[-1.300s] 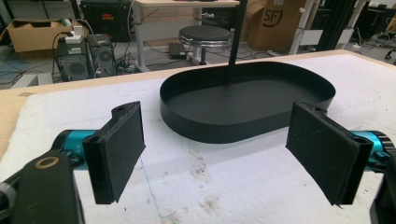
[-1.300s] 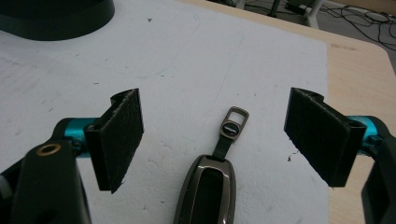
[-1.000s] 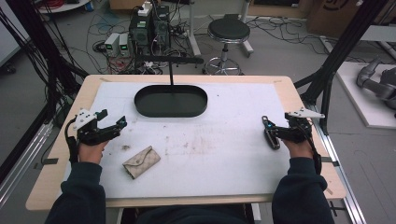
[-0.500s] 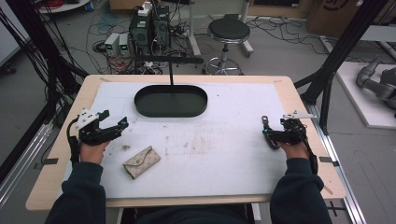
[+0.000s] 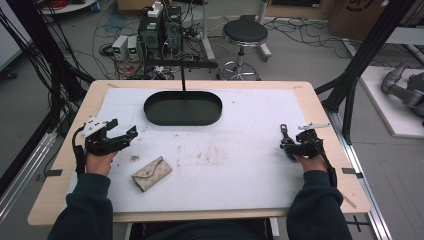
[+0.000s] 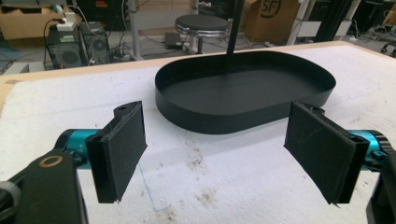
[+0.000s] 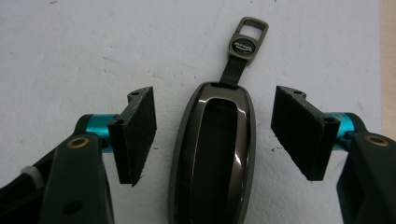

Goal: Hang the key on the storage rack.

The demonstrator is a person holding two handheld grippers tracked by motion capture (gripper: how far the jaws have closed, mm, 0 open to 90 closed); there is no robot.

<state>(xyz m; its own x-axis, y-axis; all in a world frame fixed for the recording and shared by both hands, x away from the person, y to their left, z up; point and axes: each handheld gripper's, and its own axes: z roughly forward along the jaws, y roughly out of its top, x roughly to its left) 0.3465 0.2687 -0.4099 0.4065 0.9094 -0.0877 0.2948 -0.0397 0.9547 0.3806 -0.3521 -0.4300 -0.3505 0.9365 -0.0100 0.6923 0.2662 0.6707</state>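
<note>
A person is sitting at a wooden table (image 5: 320,100) covered with a white mat (image 5: 240,165), holding a two-jaw gripper in each hand.

The right gripper (image 7: 212,135) is reaching down over a car key fob (image 7: 212,158), a dark, glossy oval case with a short strap and a metal clip (image 7: 247,35) at its far end. The fob is lying flat on the mat near the table's right edge, and in the high view it is showing as a small dark shape (image 5: 286,136) just ahead of that hand. The jaws have just been closing and are now standing on either side of the fob, with the fob between them (a gap of bare mat is showing on each side, so the pads are not yet pressing on it). This looks like the start of a pickup: the gripper is lined up, but the grasp is still to come.

The left gripper (image 6: 224,149) is resting near the table's left side with its jaws spread wide and nothing between them. It is facing a shallow black oval tray (image 6: 299,100), which is sitting empty toward the far middle of the table. A small tan envelope-style pouch (image 5: 151,173) is lying on the mat near the left hand (image 5: 100,157), untouched.

Judging from this, nothing has been moved into the tray yet; gripping, lifting and carrying the fob all remain.
</note>
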